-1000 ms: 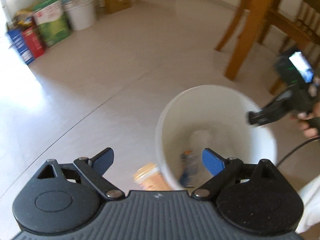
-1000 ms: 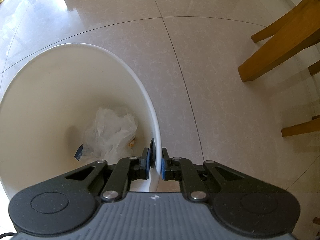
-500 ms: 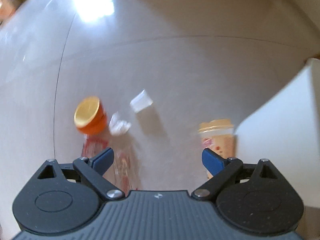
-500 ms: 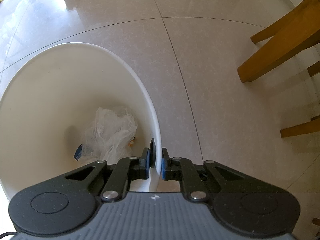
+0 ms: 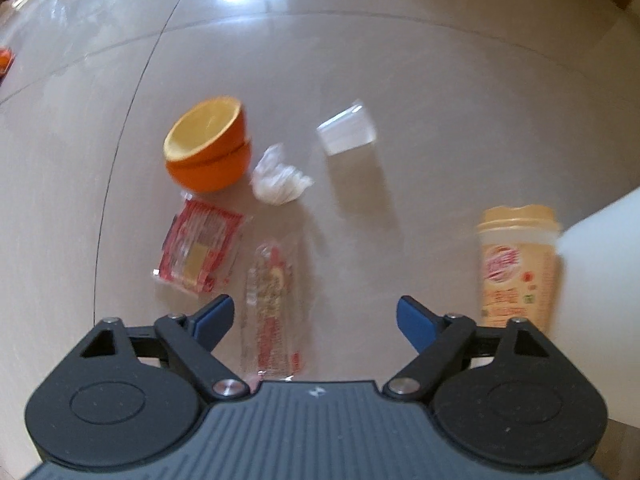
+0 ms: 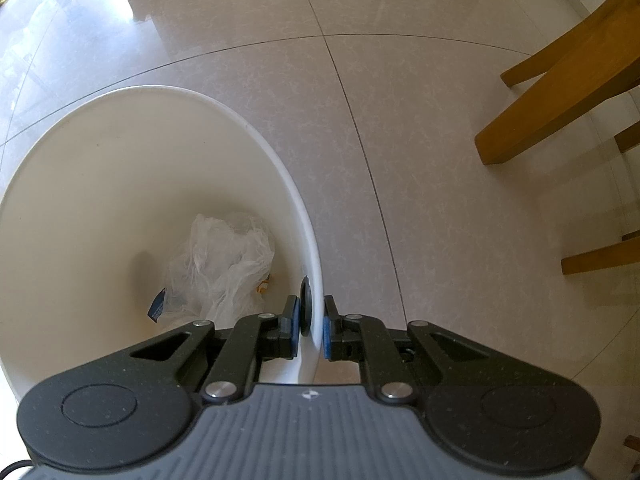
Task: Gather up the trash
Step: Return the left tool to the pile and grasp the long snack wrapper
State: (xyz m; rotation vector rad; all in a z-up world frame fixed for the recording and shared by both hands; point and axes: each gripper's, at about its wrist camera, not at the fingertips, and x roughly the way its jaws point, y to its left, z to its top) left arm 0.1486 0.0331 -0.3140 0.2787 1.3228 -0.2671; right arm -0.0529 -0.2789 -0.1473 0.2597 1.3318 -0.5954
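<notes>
My left gripper (image 5: 316, 316) hangs open over trash lying on the tile floor. A long clear snack wrapper (image 5: 272, 308) lies between its fingers, below them. Beyond it lie a red wrapper (image 5: 200, 252), stacked orange peel halves (image 5: 208, 148), a crumpled white tissue (image 5: 278, 178) and a small clear plastic piece (image 5: 346, 132). A beige paper cup (image 5: 516, 264) stands at the right against the white bin's wall (image 5: 604, 264). My right gripper (image 6: 311, 332) is shut on the white bin's rim (image 6: 314, 280). Inside the bin lie a crumpled clear plastic bag (image 6: 220, 264) and a blue-edged scrap (image 6: 157, 306).
Wooden chair legs (image 6: 556, 100) stand on the floor to the right of the bin, with lower rungs (image 6: 600, 256) near the right edge. Tile floor spreads beyond the bin and the trash. An orange object (image 5: 5, 60) shows at the far left edge.
The left gripper swung from above the bin down toward the floor trash and moved closer; the items look larger. The right gripper stayed shut on the bin rim.
</notes>
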